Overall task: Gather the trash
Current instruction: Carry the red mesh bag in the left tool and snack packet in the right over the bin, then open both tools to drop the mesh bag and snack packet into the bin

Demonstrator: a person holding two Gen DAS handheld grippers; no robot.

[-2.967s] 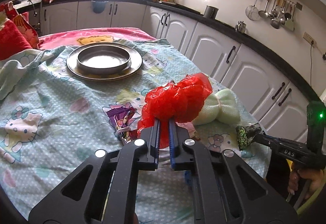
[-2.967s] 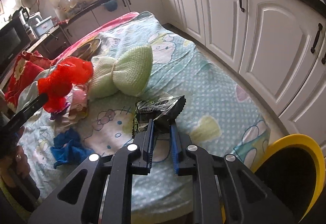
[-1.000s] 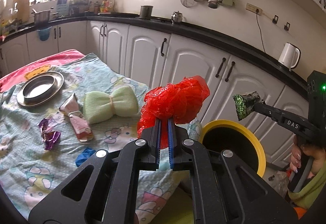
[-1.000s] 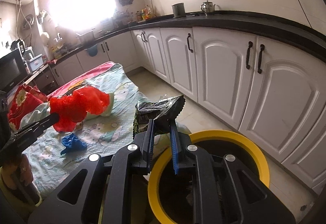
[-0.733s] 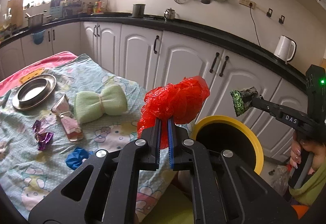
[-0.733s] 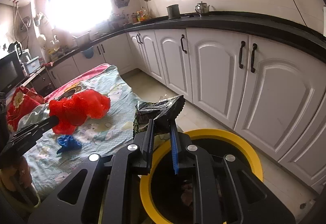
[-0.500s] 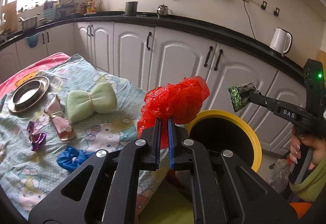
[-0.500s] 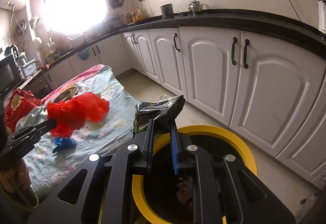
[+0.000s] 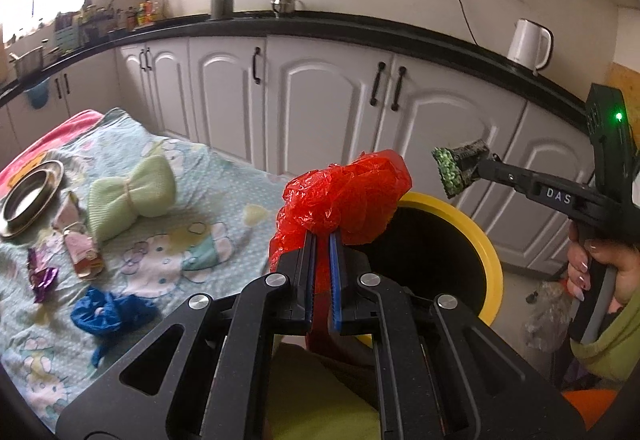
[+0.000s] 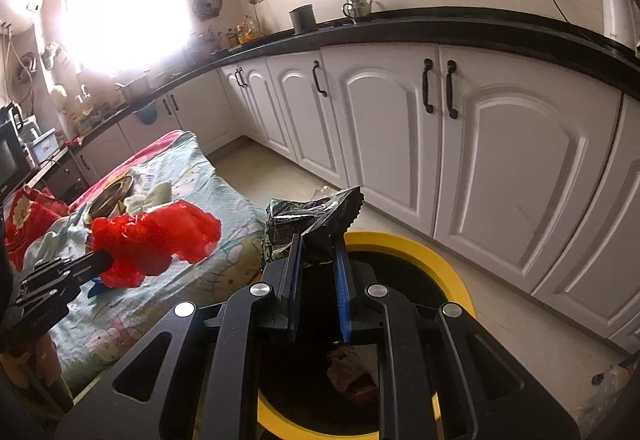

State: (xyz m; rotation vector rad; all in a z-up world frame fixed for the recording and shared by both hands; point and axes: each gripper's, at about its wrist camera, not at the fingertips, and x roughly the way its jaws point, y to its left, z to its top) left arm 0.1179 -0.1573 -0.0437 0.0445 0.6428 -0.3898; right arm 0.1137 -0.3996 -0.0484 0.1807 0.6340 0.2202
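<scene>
Both grippers: matte black linkage arms, silver pivot screws, blue-edged serrated fingers (image 9: 335,280). Right gripper (image 9: 460,169) marked "DAS", green LED lit. Right hand (image 9: 600,272): pale nails, yellow-green sleeve.

You can read one text only: white letters "DAS" on side of black plastic right gripper (image 9: 466,163), on its arm just behind fingers, seen from left wrist view. Print on crumpled dark green foil snack wrapper (image 10: 316,217) too creased and small for you to read.
</scene>
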